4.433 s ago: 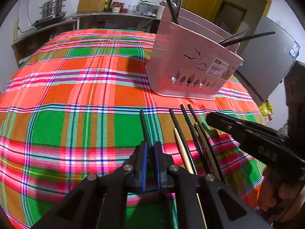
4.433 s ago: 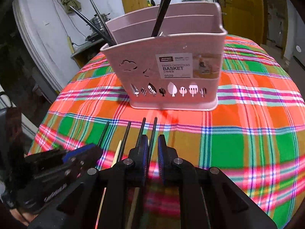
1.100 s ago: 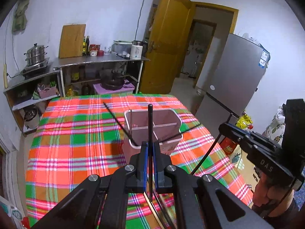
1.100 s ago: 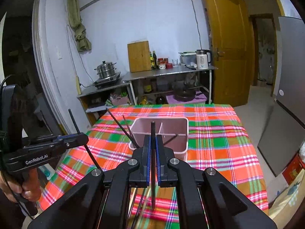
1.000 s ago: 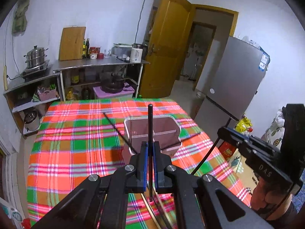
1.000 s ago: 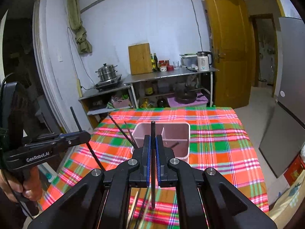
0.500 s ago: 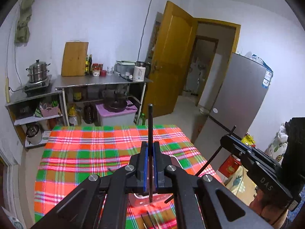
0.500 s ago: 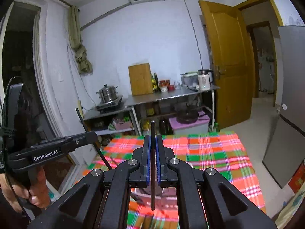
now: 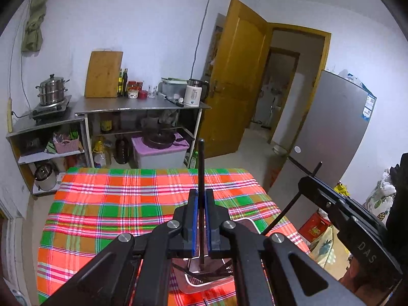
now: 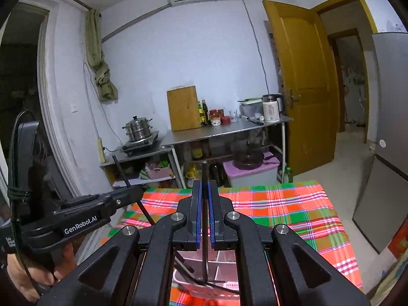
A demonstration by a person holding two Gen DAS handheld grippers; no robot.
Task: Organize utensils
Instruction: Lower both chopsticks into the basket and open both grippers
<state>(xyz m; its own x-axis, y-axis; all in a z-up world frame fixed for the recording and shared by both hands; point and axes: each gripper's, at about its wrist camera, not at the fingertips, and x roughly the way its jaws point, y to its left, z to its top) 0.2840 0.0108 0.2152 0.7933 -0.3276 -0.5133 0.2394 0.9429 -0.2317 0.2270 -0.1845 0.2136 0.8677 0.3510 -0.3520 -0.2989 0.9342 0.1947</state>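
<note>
My left gripper (image 9: 200, 199) is shut on a black chopstick (image 9: 201, 168) that stands upright, its lower end over the pink utensil basket (image 9: 196, 284) below. My right gripper (image 10: 204, 191) is shut on another black chopstick (image 10: 204, 255), upright, its lower tip inside the pink basket (image 10: 224, 284). Each gripper shows in the other's view: the right gripper (image 9: 309, 178) at the right edge with its chopstick slanting down, the left gripper (image 10: 136, 192) at the left. The basket holds several dark chopsticks and is mostly hidden by my fingers.
The table has a red, green and orange plaid cloth (image 9: 114, 204). Behind it stands a metal shelf (image 9: 142, 107) with a cutting board, bottles and a kettle, a steamer pot (image 9: 52, 90) on a stove, a yellow door (image 9: 237, 76) and a grey fridge (image 9: 331, 132).
Both grippers picked a chopstick off the cloth, rose high above the table and tilted up. Over the last second the basket slid down to the bottom of both views.
</note>
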